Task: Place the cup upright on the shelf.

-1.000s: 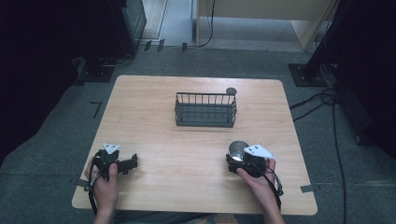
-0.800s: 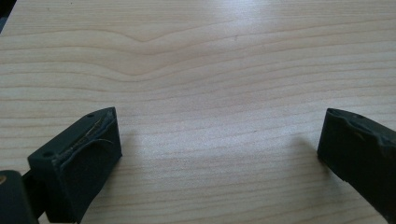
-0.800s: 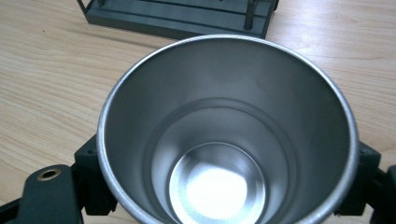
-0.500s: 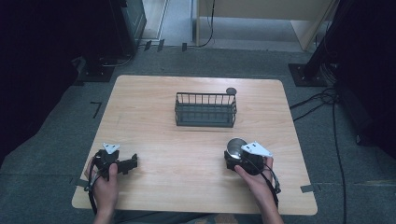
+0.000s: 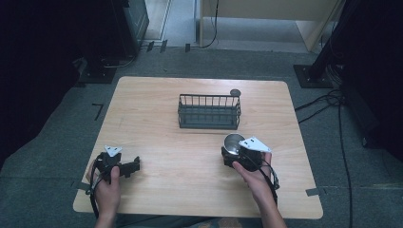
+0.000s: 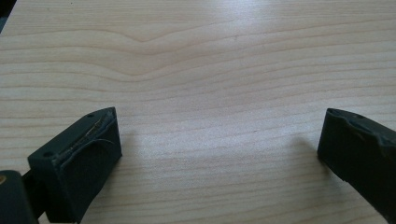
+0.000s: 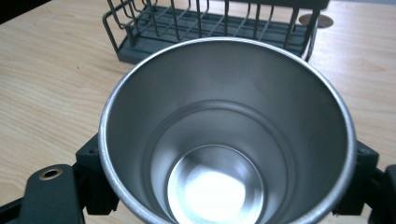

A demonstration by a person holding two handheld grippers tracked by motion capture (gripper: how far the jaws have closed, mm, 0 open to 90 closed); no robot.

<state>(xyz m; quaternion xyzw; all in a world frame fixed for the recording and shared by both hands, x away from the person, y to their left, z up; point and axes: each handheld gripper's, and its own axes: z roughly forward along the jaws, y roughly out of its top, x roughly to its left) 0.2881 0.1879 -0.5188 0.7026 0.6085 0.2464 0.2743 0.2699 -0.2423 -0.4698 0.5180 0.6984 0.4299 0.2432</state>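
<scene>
A: What does the high view give you?

B: A light wooden table (image 5: pixel 157 118) with rounded corners, standing on grey carpet. Toward its far side stands a dark wire basket (image 5: pixel 209 111) of oblong shape, and a small round grey disc (image 5: pixel 235 92) lies just beyond its far right corner. The right gripper (image 5: pixel 231 153) is on the near right part of the table, in the person's right hand (image 5: pixel 252 173), clamped on a shiny, round steel cup (image 5: pixel 233 142) with its mouth upward. The cup is near the basket's front right corner but apart from it.

A: And the left side?

B: The left gripper (image 5: pixel 135 166) is low over the near left part of the table, in the left hand (image 5: pixel 108 187), well apart from the cup and basket.

A: The left gripper view?

B: Its two black jaws stand wide apart over bare wood grain, with nothing between them.

A: The right gripper view?

B: The steel cup (image 7: pixel 224 135) sits between the jaws, which have just been closing and now press on its wall from both sides. You look straight into its polished inside. Behind it is the wire basket (image 7: pixel 210 28), with the grey disc (image 7: pixel 314 20) at its far right.
</scene>
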